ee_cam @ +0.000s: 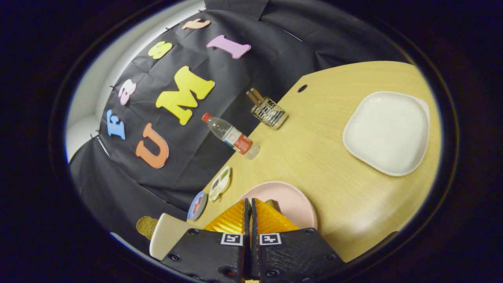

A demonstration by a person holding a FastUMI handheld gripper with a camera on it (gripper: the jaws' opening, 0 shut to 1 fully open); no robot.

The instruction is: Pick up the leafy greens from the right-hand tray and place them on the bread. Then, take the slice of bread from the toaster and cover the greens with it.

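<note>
A brown bread slice (146, 226) stands in the cream toaster (167, 236), left of the round pink plate (289, 200). No greens visible, so progress is unclear. The gripper (250, 208) hovers over the plate, orange fingers together, apparently empty. White square tray (387, 131) lies bare beyond on the wooden surface (314, 157).

My fingers (249, 212) hide the near part of the pink plate (292, 200). Whether anything is pinched between them I can't tell (they sit almost together). The toaster (167, 235) is cut off beside me; its bread slice (146, 226) half shows.
</note>
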